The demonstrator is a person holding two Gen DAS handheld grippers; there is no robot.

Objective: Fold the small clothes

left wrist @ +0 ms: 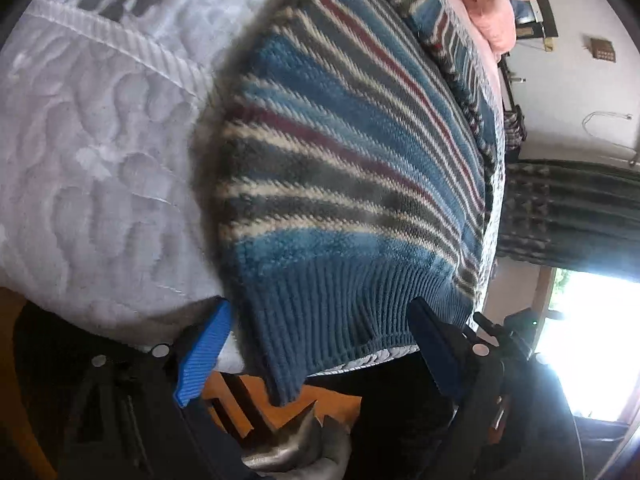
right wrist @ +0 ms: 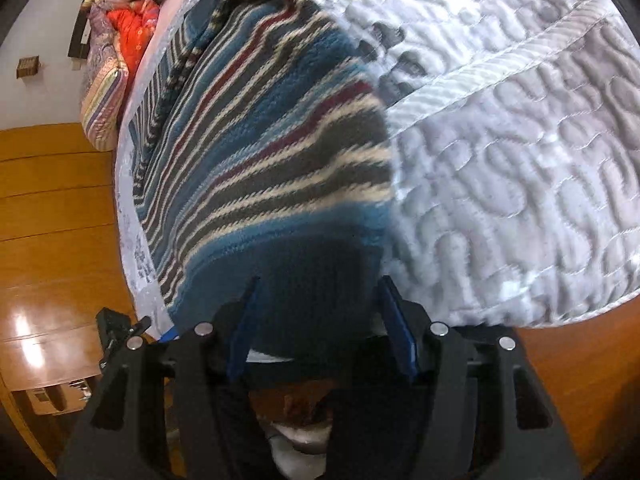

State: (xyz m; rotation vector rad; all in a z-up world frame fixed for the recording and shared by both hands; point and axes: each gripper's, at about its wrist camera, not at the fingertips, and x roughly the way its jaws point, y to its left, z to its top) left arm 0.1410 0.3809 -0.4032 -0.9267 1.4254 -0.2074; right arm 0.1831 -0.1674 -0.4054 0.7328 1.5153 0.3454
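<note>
One striped sweater (left wrist: 340, 152) lies on the white quilted bed (left wrist: 100, 160), close to the bed's edge, and its blue ribbed hem (left wrist: 332, 320) hangs a little over that edge. It looks mostly spread out, with one striped part bunched up at the far end, so I think the folding has only just begun or has not begun yet. The left gripper (left wrist: 320, 344) has its blue fingers (left wrist: 204, 352) spread wide, one on each side of the hem, not pinching it. The right gripper (right wrist: 316, 328) is spread wide too, with the dark hem sitting between its fingers. Both still need to squeeze the hem before lifting it over. A pink blanket (left wrist: 492, 4) sits farther up the bed, and a wooden floor (right wrist: 52, 208) is beside it.
</note>
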